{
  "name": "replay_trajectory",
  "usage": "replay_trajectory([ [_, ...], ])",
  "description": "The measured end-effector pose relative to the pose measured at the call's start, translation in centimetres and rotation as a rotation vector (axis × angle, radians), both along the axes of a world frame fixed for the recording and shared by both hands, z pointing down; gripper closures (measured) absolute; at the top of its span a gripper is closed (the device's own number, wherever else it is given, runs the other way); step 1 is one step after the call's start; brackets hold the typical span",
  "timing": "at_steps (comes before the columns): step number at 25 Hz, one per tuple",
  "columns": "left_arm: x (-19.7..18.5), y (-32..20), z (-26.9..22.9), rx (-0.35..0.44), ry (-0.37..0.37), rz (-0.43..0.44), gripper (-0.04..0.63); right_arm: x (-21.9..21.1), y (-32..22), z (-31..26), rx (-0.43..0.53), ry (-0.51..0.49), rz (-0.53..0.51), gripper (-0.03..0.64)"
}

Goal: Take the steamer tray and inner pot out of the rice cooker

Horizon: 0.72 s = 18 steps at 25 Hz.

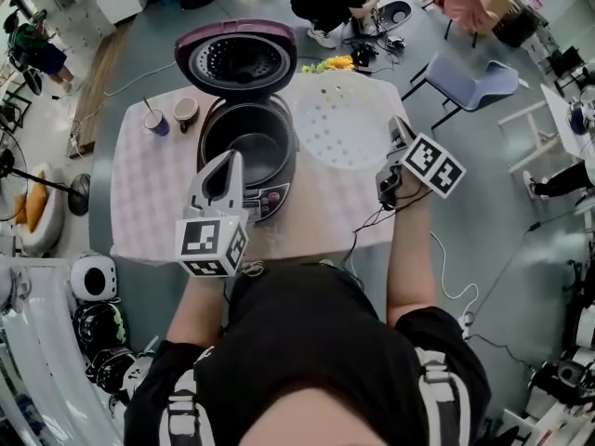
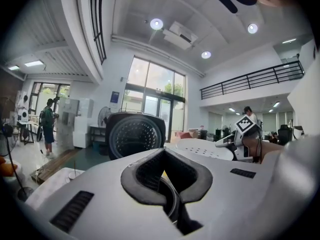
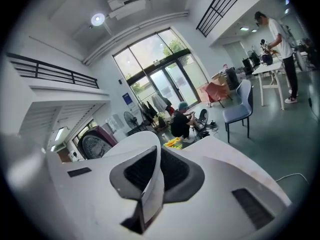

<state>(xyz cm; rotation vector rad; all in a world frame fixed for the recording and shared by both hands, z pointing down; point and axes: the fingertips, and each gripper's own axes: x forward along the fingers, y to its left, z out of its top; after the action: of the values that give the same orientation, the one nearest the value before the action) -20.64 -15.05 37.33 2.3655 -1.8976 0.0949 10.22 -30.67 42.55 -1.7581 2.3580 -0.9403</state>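
In a tall glazed hall, over a cloth-covered bench [image 1: 149, 189], the left gripper [image 1: 230, 159] is closed; the right gripper [image 1: 397, 124] clamps the steamer tray [image 1: 339, 124] by its rim.

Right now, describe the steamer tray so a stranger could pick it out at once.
On the table with the checked cloth stands an open rice cooker. Just right of the cooker, over the cloth, is the steamer tray, its edge pinched in the right gripper. It alone is a flat white disc dotted with small holes, unlike the two cups left of the cooker.
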Motion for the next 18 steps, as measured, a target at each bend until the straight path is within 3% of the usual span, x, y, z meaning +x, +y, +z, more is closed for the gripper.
replay_trajectory([
  [5,4.2,-1.5,0.1,-0.010,-0.016,0.065,0.592,7.6,0.7,1.4,0.007,-0.028,0.129,0.589],
  [9,7.7,-2.2,0.3,-0.014,-0.027,0.112,0.592,12.9,1.7,3.3,0.039,-0.122,0.227,0.589],
  [18,13.6,-2.7,1.0,-0.028,-0.047,0.163,0.592,19.1,3.1,11.6,-0.087,-0.126,0.310,0.591],
])
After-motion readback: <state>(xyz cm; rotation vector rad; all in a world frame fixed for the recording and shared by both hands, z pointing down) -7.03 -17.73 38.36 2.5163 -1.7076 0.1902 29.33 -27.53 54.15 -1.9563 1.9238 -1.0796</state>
